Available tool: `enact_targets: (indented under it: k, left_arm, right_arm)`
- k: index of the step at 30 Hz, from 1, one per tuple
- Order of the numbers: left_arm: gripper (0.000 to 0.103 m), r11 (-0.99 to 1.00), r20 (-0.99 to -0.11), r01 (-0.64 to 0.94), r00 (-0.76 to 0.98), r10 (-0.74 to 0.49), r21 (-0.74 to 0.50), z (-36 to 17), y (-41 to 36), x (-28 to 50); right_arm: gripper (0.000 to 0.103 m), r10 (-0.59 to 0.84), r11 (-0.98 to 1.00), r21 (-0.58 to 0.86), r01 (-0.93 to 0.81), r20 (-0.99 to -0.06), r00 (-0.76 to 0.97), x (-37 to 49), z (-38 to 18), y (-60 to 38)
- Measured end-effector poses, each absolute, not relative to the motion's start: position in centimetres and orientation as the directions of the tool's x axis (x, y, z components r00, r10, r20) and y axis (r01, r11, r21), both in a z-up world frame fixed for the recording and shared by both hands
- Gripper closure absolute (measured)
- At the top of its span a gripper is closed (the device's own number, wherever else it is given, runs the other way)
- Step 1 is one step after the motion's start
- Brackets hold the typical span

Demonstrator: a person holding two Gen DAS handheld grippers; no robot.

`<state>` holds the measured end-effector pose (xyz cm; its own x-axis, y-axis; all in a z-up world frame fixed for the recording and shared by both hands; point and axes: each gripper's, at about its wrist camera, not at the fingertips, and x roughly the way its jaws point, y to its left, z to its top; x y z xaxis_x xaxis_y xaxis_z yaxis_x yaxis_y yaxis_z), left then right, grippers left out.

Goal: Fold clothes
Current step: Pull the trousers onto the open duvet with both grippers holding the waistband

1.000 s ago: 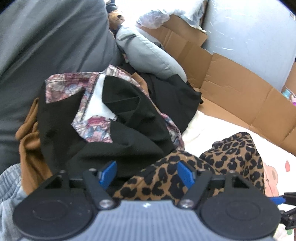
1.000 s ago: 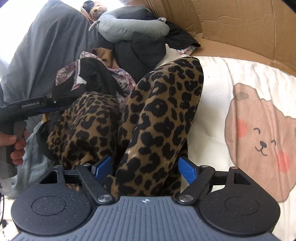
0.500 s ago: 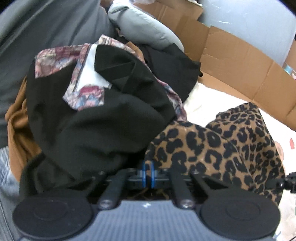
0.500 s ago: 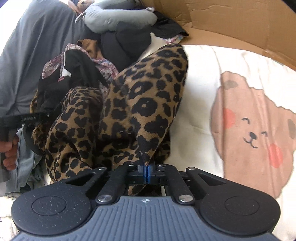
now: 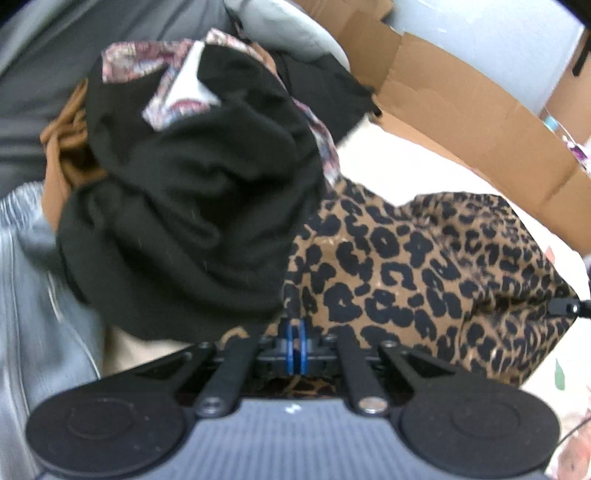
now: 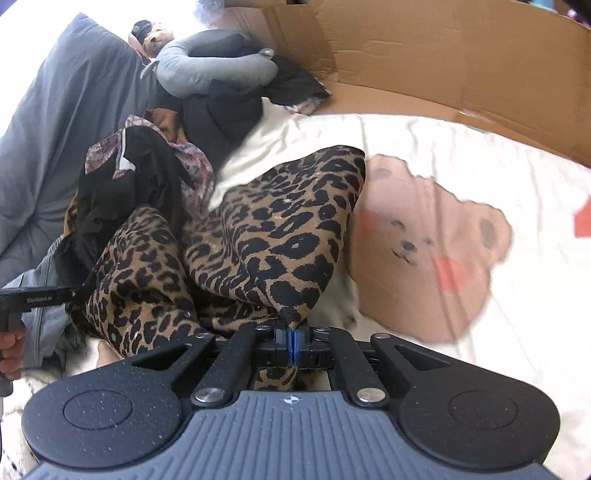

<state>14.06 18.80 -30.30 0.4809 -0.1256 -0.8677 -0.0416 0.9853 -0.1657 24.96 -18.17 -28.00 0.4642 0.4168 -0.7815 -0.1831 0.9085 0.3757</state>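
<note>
**Item: leopard-print garment, held at two points on the bed**

Object: soft leopard-print fabric garment, brown with black spots (image 6: 258, 240), bunched and unfolded. It lies on the cream bedsheet printed with a pink bear face (image 6: 424, 236), partly against the clothes pile toward the bed's left side.

Left tongs (image 5: 297, 347): blue pads pressed together, closed on a fold of the leopard cloth at the garment's near-left end, just beside the black knit garment (image 5: 192, 221).

Right tongs (image 6: 291, 341): pads shut on a pointed corner of the same cloth, at its near-right end, next to the bare sheet.

Key relation: from both tongs the garment runs away toward the cardboard wall (image 6: 461, 66) at the far edge of the bed, so its long axis appears to lie near-to-far, with the two held points at the near end. The left tongs also show at the left margin of the right wrist view (image 6: 72, 293), a hand (image 6: 11, 349) on the handle. Neither hand is nearer; each already has its hold.

Other stock: floral patterned cloth (image 5: 129, 62), tan garment (image 5: 62, 147), grey neck pillow (image 6: 214, 70), small teddy bear (image 6: 155, 35), grey bedding (image 6: 55, 147).

Judgement: pulling clear and spreading flat on the open sheet comes next; the black knit may drag along.
</note>
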Motion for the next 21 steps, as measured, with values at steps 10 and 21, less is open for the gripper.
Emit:
enact_targets:
  k: [10,21]
  left_arm:
    - [0.100,0.972,-0.905,-0.021,0.371,-0.210,-0.235,-31.3,17.1,9.6]
    - [0.100,0.965,-0.940,0.008,0.224,-0.259,-0.264,-32.9,15.4,4.1]
  right_arm:
    - [0.103,0.359,0.932,0.340,-0.126,-0.821,0.444,19.4,-27.6,-22.2]
    - [0.103,0.374,0.926,0.369,-0.082,-0.857,0.356,12.3,-28.2,-25.0]
